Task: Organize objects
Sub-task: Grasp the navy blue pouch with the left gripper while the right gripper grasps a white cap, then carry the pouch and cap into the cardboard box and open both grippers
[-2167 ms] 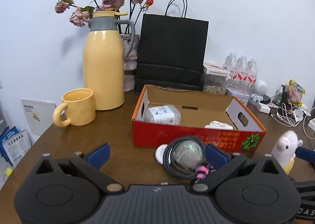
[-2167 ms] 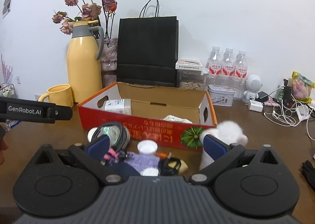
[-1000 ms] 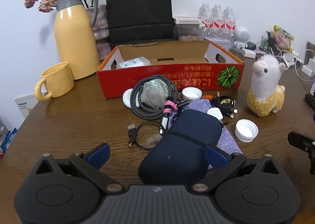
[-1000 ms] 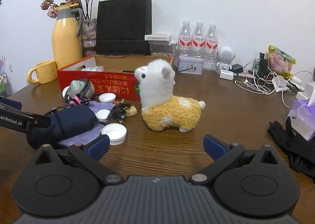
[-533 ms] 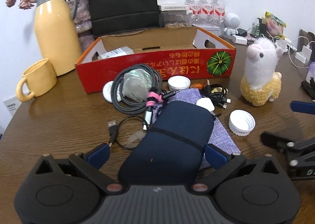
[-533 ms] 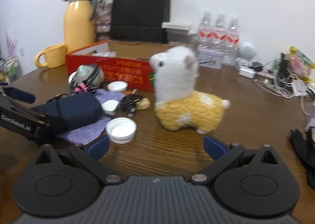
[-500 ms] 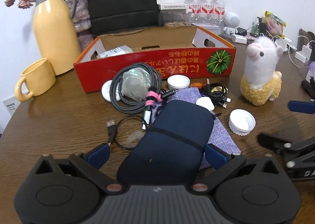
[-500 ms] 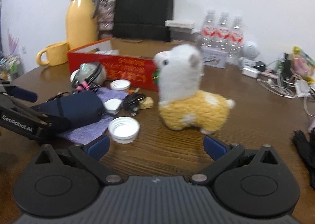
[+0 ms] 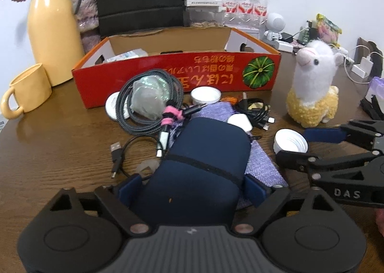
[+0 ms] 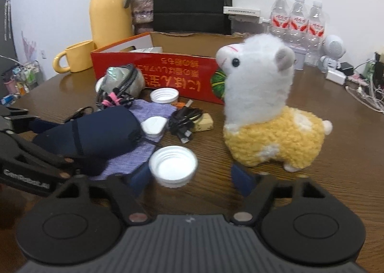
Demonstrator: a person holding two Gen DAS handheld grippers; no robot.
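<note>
Left wrist view: the left gripper (image 9: 192,189) is seen closing on the navy pouch (image 9: 201,165), its blue pads at the pouch's two sides; the jaws have just been narrowing. The pouch lies on a purple cloth (image 9: 261,165) on the wooden table (image 9: 60,148). In the right wrist view, the right gripper (image 10: 192,177) is noted with jaws just drawn inward around a white lid (image 10: 173,166); contact cannot be told through blur. Just beyond the lid stands the plush alpaca (image 10: 261,105). A coiled grey cable (image 9: 148,105) rests against the red cardboard box (image 9: 177,73); a yellow mug (image 9: 26,90) and yellow flask (image 9: 52,30) are set to its left.
</note>
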